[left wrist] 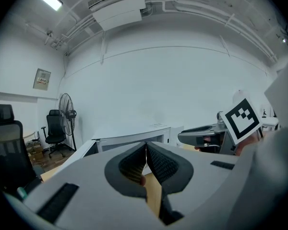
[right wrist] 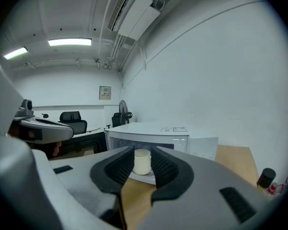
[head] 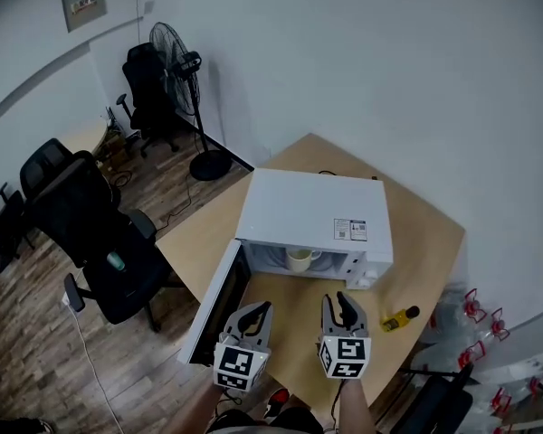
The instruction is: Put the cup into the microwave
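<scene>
left claw [left wrist: 146, 146] closed, right claw [right wrist: 141, 153] parted, empty

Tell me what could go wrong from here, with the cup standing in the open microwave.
1. The cup seems to stand close to the front of the microwave, so shutting the door might hit it or tip it.
2. The open door reaches out beside the left gripper, whose jaws are shut. A careless move there could bump the door.

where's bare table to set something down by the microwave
Bare wood in front of the microwave, between its open door and the yellow tool; also the table right of it. Crowded: the cavity holds the cup.
</scene>
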`<act>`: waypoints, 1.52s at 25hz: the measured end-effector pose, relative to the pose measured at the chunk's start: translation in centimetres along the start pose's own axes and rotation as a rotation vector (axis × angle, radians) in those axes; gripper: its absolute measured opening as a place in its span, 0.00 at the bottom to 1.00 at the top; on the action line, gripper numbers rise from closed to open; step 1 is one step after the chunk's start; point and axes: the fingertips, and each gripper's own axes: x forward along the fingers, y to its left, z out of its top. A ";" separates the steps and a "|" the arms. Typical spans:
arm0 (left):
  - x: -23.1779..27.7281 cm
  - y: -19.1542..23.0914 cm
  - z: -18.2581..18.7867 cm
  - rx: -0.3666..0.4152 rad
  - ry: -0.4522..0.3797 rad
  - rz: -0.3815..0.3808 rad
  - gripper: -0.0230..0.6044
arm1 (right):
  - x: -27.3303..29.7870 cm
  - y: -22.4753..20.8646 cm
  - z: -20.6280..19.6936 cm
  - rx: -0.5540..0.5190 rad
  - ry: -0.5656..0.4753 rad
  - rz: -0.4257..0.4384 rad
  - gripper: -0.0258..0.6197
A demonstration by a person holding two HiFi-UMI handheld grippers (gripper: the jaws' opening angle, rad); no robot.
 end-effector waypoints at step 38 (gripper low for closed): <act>-6.8 -5.5 0.4 0.027 -0.013 -0.124 0.08 | -12.9 4.6 -0.3 -0.018 -0.049 -0.052 0.07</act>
